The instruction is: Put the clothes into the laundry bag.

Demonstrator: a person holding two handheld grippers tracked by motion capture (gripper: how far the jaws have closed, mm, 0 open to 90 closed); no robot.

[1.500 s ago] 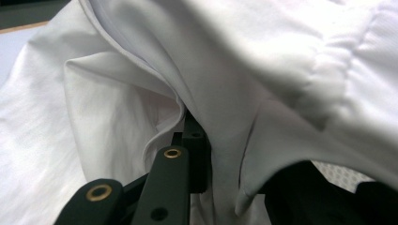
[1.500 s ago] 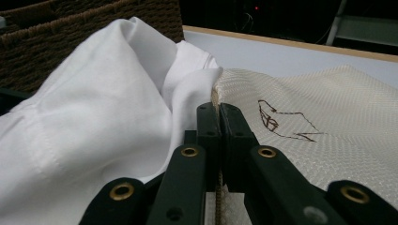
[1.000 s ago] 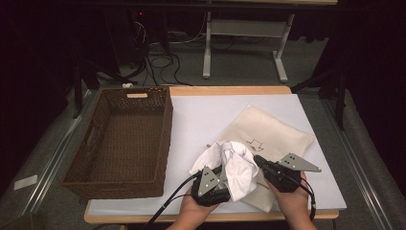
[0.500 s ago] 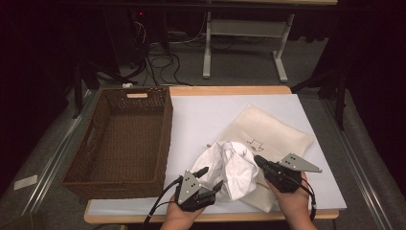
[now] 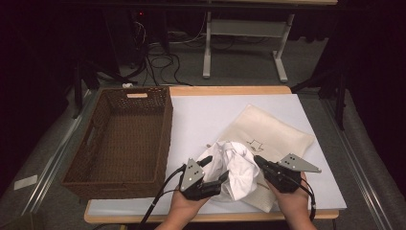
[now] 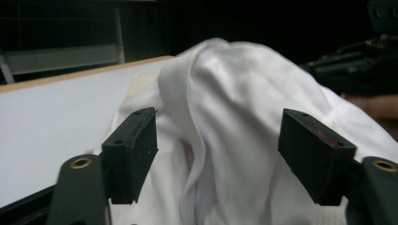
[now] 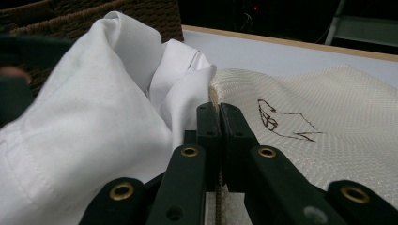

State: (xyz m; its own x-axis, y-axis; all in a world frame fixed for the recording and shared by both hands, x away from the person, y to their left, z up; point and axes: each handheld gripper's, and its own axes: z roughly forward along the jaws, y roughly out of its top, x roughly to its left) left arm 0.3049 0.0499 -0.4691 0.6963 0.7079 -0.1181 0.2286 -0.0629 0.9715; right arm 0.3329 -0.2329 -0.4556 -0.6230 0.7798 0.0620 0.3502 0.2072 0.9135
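White table sheet [image 5: 210, 115]; left gripper [image 5: 214, 168] jaws just parted around white cloth [image 5: 237, 165], right gripper [image 5: 261, 163] jaws clamped on cream bag [image 5: 273, 132] edge.

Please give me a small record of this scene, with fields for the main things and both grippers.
cloth: white garment, crumpled at the mouth of the cream bag
left gripper: jaws apart, just been opening, garment between them, pads not pressing
right gripper: shut on the bag's edge
basket: brown wicker, left of the bag
surface: white table
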